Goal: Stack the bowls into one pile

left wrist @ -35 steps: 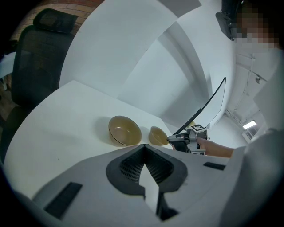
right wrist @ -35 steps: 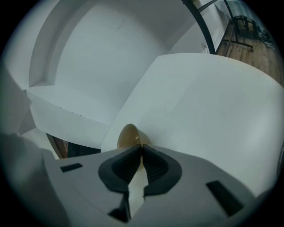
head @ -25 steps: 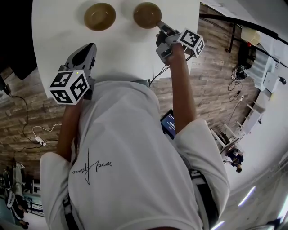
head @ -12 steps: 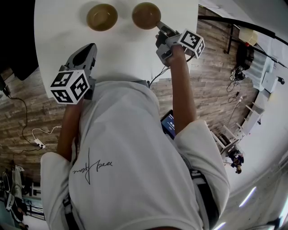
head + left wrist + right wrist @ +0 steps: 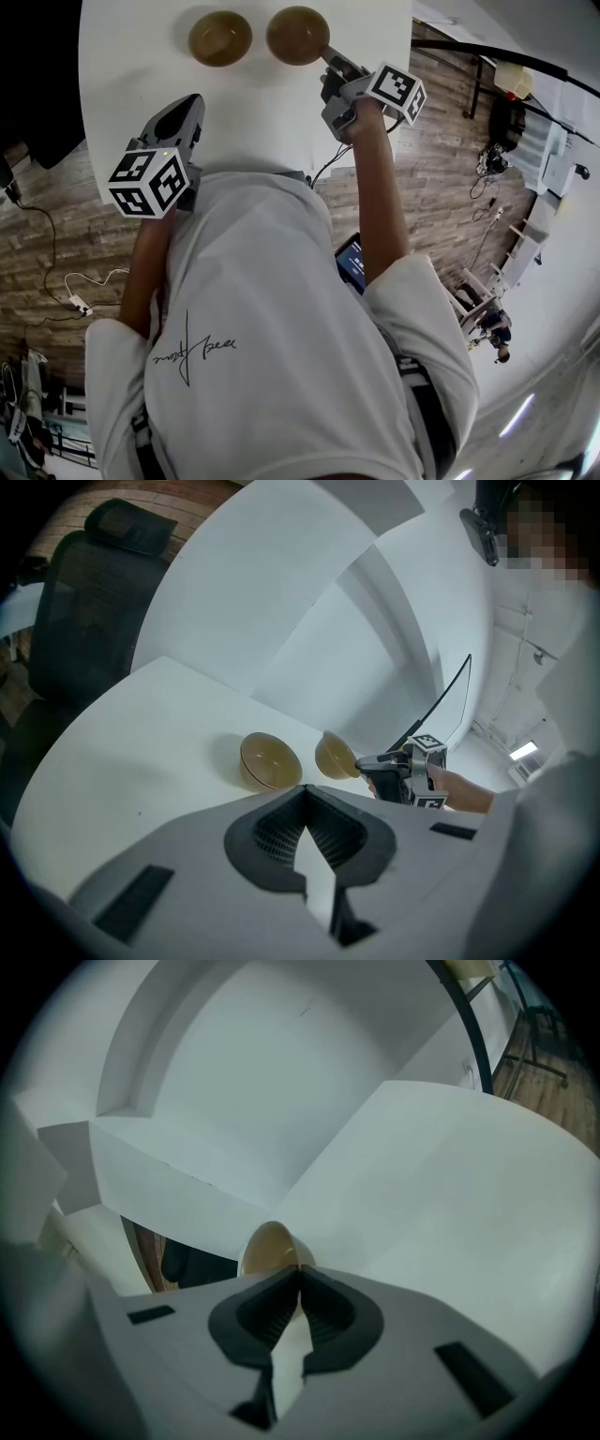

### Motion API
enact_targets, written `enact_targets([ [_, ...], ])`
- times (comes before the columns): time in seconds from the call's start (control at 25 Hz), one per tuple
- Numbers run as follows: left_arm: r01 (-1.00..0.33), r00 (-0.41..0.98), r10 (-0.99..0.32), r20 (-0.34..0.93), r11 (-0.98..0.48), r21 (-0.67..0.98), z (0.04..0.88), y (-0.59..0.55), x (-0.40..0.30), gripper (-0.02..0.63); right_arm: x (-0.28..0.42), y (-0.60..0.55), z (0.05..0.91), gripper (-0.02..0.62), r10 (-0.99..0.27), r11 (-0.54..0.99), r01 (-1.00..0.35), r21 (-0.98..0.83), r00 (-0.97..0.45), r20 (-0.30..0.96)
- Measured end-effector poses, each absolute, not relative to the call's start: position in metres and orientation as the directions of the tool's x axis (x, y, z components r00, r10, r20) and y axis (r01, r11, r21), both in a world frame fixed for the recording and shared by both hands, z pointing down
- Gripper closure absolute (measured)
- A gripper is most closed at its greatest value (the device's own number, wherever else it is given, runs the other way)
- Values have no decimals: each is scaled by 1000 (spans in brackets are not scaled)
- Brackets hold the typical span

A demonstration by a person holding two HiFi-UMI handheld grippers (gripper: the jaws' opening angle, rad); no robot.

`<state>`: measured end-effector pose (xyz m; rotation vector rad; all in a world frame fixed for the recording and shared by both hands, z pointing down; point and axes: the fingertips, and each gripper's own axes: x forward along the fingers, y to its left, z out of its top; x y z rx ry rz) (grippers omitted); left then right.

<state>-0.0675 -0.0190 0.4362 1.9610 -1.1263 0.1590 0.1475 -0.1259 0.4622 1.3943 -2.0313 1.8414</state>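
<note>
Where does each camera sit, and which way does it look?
Head view: on the head, facing down at table, held bowl, other bowl; shirt, arms, left gripper, right gripper show.
Left gripper view: on the left gripper, facing both bowls; shut jaws show.
Right gripper view: on the right gripper, facing the held bowl it grips.
Shared by all: the held bowl.

A person wears a white short-sleeved T-shirt (image 5: 272, 309) marked with dark handwritten script (image 5: 192, 349), with dark straps (image 5: 427, 412) crossing the T-shirt's lower edge. Beyond the T-shirt's sleeves, the left hand-held gripper (image 5: 190, 98) and right hand-held gripper (image 5: 328, 58) share grey moulded bodies and dark ribbed jaw pads. Each carries a cube (image 5: 145, 180) of black-and-white square markers. A thin dark cable (image 5: 328, 161) runs from the right one toward the T-shirt's collar.
</note>
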Motion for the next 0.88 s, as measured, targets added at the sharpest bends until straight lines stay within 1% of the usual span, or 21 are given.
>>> enact_targets([
  [0.4, -759, 585, -659, 474, -237, 606, 434, -17, -60, 603, 131, -127, 455, 577, -531, -89, -626, -775, -628, 569],
  [0.56, -759, 581, -664, 471, -233, 607, 434, -10, -73, 603, 112, -124, 452, 577, -522, -70, -624, -778, -642, 562],
  [0.72, -760, 577, -668, 469, -230, 608, 431, -9, -69, 603, 109, -126, 448, 577, -512, -56, -622, -781, -654, 557],
  [0.88, -760, 574, -672, 468, -223, 611, 437, -5, -87, 603, 85, -123, 453, 577, -499, -41, -622, -782, -665, 555],
])
